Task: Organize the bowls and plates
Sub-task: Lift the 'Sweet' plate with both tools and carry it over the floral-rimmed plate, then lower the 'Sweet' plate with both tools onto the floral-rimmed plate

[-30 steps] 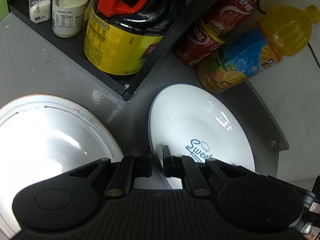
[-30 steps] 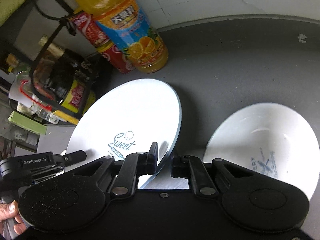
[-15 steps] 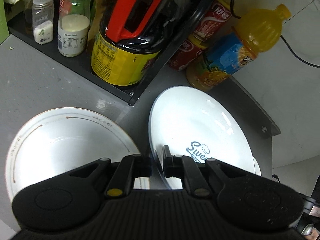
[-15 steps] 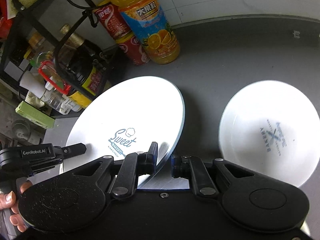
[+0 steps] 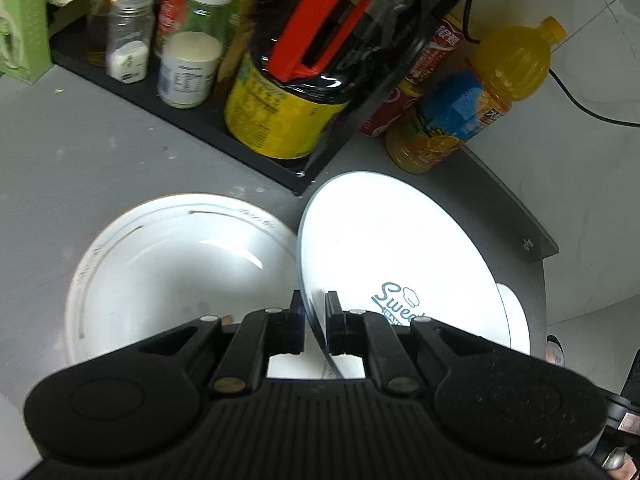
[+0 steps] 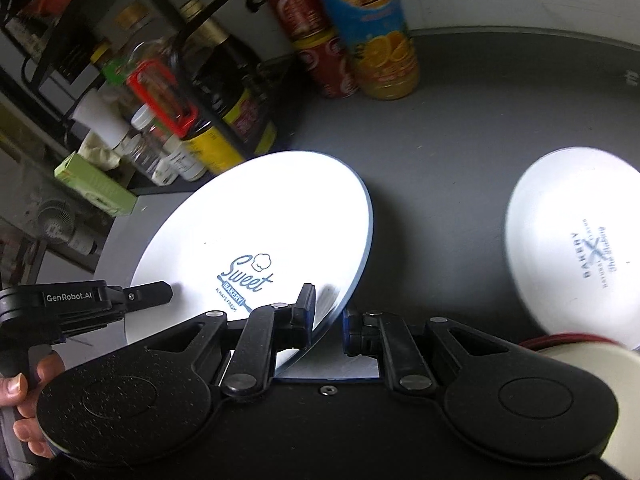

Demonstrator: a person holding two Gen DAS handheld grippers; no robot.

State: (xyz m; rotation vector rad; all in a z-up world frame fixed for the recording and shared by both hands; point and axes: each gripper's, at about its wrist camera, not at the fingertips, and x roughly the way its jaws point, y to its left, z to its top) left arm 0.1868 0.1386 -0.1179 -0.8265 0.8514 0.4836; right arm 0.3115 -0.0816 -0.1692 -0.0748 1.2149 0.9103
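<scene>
A white plate printed "Sweet Bakery" (image 5: pixel 392 252) hangs tilted above the counter, held at two edges. My left gripper (image 5: pixel 314 320) is shut on its near left rim. On the other side my right gripper (image 6: pixel 326 312) is shut on the plate's (image 6: pixel 256 216) right rim. The left gripper (image 6: pixel 168 291) also shows in the right wrist view, held by a hand (image 6: pixel 24 380). A gold-rimmed white plate (image 5: pixel 172 272) lies flat below and to the left. Another white plate marked "Bakery" (image 6: pixel 580 248) rests on the dark table to the right.
A black rack (image 5: pixel 192 116) at the back holds spice jars and a big dark jug with a red handle (image 5: pixel 316 40). Beside it stand red cans (image 5: pixel 400 108) and an orange juice bottle (image 5: pixel 480 100). A pale round thing with a red rim (image 6: pixel 580 350) sits at the right gripper's side.
Both grippers have carried the Sweet Bakery plate leftward and a little up. The gold-rimmed plate has come further into the left view, and the Bakery plate has slid to the right view's edge.
</scene>
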